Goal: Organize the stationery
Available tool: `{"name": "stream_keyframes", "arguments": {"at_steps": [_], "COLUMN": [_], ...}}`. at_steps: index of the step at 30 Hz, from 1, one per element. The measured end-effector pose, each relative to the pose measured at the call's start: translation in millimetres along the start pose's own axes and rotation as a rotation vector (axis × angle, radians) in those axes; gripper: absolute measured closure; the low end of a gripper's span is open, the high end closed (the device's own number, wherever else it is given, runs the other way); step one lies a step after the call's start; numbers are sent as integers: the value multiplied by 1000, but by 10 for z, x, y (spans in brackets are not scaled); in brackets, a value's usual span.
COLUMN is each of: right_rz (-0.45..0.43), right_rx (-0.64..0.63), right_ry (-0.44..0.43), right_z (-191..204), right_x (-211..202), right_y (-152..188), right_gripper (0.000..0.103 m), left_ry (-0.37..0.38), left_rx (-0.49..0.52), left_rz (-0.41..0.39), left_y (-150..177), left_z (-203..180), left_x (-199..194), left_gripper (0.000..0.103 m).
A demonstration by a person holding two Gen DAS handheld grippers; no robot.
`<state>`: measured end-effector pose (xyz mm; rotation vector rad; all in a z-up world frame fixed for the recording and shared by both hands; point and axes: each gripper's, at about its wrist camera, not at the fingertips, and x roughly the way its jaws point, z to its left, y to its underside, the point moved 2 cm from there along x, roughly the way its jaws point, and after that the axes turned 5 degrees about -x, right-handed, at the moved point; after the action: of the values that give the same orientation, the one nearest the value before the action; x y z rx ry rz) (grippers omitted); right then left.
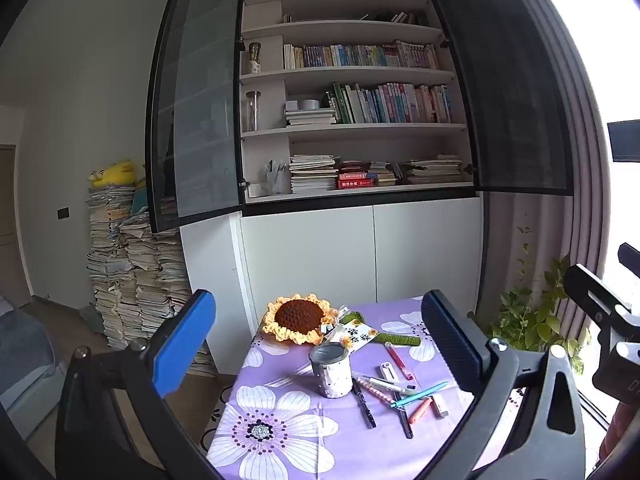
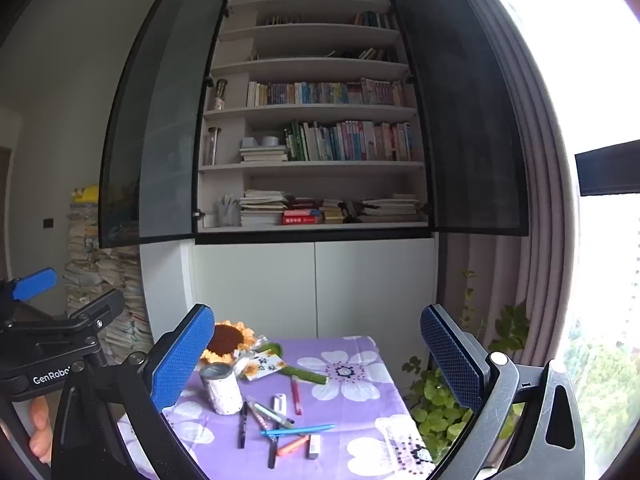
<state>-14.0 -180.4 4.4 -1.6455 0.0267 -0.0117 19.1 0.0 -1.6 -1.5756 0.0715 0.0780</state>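
Note:
A white dotted pen holder [image 1: 330, 369] stands upright on the purple flowered tablecloth [image 1: 280, 432]; it also shows in the right wrist view [image 2: 221, 387]. Several pens and markers lie loose to its right: a black pen [image 1: 363, 403], a blue pen [image 1: 419, 395], a red pen [image 1: 398, 360], an orange marker [image 1: 420, 410], a white eraser [image 1: 387, 371]. The same pile shows in the right wrist view, with the blue pen [image 2: 298, 430] across it. My left gripper [image 1: 320, 352] is open and empty above the table. My right gripper [image 2: 316, 364] is open and empty, well back from the pens.
A crocheted sunflower [image 1: 299, 318] with a card [image 1: 356, 334] lies at the table's far side. Behind stands a bookcase [image 1: 352, 120] with open dark doors, stacked papers [image 1: 132, 264] at its left, and a potted plant [image 1: 532, 316] and curtain at the right.

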Motion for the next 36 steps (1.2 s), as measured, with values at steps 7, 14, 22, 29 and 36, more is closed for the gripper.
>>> {"name": "stream_keyframes", "arguments": {"at_steps": [7,14,22,29,36], "right_rz": [13,36,48,72,122], "right_rx": [-4,-6,-4,0,0], "right_ry": [1,-6,-8,-7,0], "right_z": [-20,11,16,-1,14], "right_x": [32,61,77,121,183], "right_y": [28,66,62,100,156], "right_gripper": [0,0,0,0,0], "left_ry": [-4,7,15,16,9], "left_rx": [2,-2,-10,-3,-15], "left_rz": [12,63,73,89,115], "left_y": [45,57,102,106,127], "left_z": [-20,20,21,13,53], "left_x": [26,162,147,164,213], "left_gripper": [1,1,1,1,1]}}
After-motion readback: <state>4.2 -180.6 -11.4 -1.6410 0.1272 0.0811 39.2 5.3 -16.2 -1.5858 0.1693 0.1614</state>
